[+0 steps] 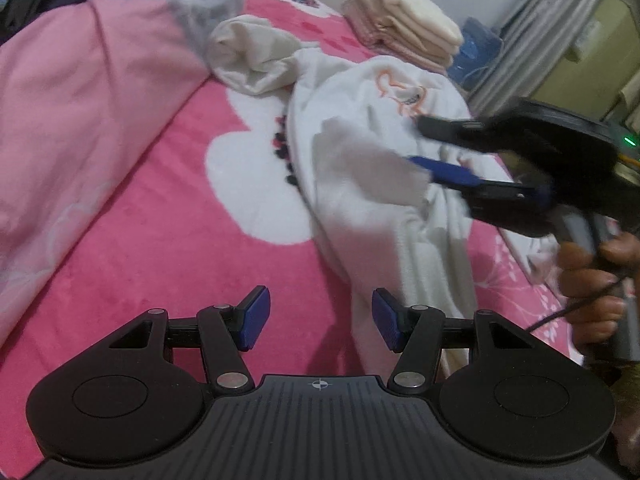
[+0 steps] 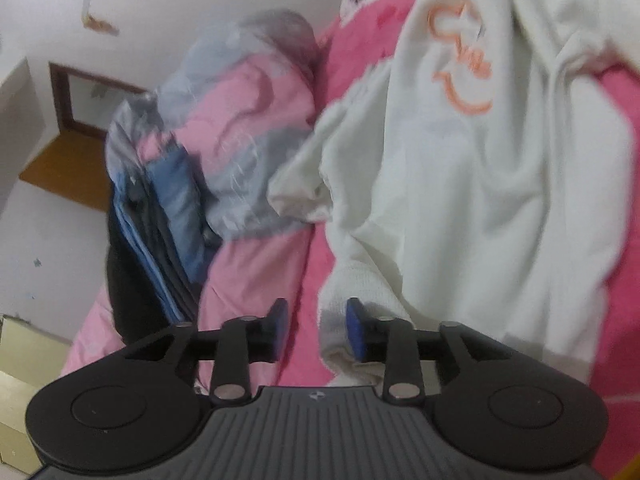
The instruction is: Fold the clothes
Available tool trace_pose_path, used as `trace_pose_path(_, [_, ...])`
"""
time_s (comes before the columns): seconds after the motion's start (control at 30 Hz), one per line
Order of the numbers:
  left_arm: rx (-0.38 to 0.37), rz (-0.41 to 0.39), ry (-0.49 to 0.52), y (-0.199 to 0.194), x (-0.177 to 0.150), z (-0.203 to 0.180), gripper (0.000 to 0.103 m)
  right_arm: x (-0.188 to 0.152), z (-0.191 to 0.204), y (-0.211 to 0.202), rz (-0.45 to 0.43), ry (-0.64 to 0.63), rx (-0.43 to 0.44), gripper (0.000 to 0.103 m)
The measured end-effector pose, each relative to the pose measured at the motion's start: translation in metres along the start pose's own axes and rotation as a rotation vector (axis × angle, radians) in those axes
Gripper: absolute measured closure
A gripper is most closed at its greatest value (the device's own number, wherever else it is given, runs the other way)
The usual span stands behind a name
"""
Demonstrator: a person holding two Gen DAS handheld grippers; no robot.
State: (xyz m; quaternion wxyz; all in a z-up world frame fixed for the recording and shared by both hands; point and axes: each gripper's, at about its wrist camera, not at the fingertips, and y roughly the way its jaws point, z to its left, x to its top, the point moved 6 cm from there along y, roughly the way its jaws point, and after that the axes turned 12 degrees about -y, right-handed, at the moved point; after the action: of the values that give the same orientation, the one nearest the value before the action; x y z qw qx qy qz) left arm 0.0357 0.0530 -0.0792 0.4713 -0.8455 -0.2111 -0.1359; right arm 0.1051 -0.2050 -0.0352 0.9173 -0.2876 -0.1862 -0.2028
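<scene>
Orange print on white sweatshirt (image 2: 460, 80), blurred, lettering not legible

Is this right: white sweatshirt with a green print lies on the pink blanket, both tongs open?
Nearly right. The print is orange, not green, as the right wrist view shows on the white sweatshirt. The rest holds: it lies on the pink blanket, and both the left tongs and the right tongs are open.

A pink floral blanket (image 1: 160, 216) is covering the bed. White walls (image 2: 168, 8) are enclosing the room, a dark-framed opening (image 2: 76, 96) is showing by a wooden ledge (image 2: 64, 168), and grey curtains (image 1: 548, 28) are hanging at the bed's far corner.
</scene>
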Motion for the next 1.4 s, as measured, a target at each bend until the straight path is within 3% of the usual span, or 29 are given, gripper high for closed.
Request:
trace_pose_path(0.13, [0.001, -0.002, -0.015, 0.0, 0.0, 0.004, 0.047, -0.001, -0.016, -0.047, -0.041, -0.01, -0.117, 0.062])
trace_pose_path(0.3, [-0.015, 0.004, -0.005, 0.001, -0.002, -0.001, 0.047, -0.03, -0.043, -0.081, 0.059, -0.016, -0.301, 0.061])
trace_pose_path(0.5, [0.016, 0.027, 0.043, 0.012, -0.012, -0.012, 0.047, -0.056, -0.049, -0.064, 0.134, -0.037, -0.324, 0.062])
trace_pose_path(0.6, [0.036, 0.032, 0.066, 0.017, -0.016, -0.013, 0.047, -0.066, -0.047, -0.051, 0.174, -0.073, -0.347, 0.072])
trace_pose_path(0.63, [0.041, 0.032, 0.073, 0.018, -0.018, -0.013, 0.047, -0.067, -0.046, -0.05, 0.177, -0.087, -0.357, 0.084])
trace_pose_path(0.67, [0.044, 0.031, 0.08, 0.019, -0.018, -0.013, 0.047, -0.067, -0.044, -0.05, 0.173, -0.1, -0.364, 0.097])
trace_pose_path(0.7, [0.047, 0.03, 0.088, 0.02, -0.019, -0.013, 0.047, -0.066, -0.042, -0.053, 0.159, -0.109, -0.365, 0.098])
trace_pose_path(0.9, [0.048, 0.033, 0.097, 0.022, -0.019, -0.011, 0.047, -0.043, -0.035, -0.095, 0.001, -0.113, -0.398, 0.1])
trace_pose_path(1.03, [0.051, 0.032, 0.102, 0.023, -0.019, -0.012, 0.047, -0.041, -0.049, -0.101, -0.009, -0.063, -0.429, 0.099])
trace_pose_path(1.13, [0.053, 0.031, 0.105, 0.024, -0.02, -0.012, 0.047, -0.042, -0.062, -0.102, -0.005, -0.021, -0.45, 0.093])
trace_pose_path(1.2, [0.054, 0.031, 0.106, 0.023, -0.021, -0.012, 0.047, -0.043, -0.07, -0.103, -0.002, 0.007, -0.464, 0.067])
trace_pose_path(1.23, [0.054, 0.031, 0.106, 0.023, -0.021, -0.012, 0.047, -0.043, -0.074, -0.103, -0.001, 0.02, -0.471, 0.048])
trace_pose_path(1.27, [0.055, 0.031, 0.107, 0.023, -0.021, -0.012, 0.047, -0.044, -0.077, -0.102, 0.007, 0.027, -0.474, 0.042])
trace_pose_path(1.4, [0.061, 0.031, 0.112, 0.024, -0.021, -0.013, 0.047, -0.051, -0.083, -0.085, 0.067, 0.006, -0.478, 0.041])
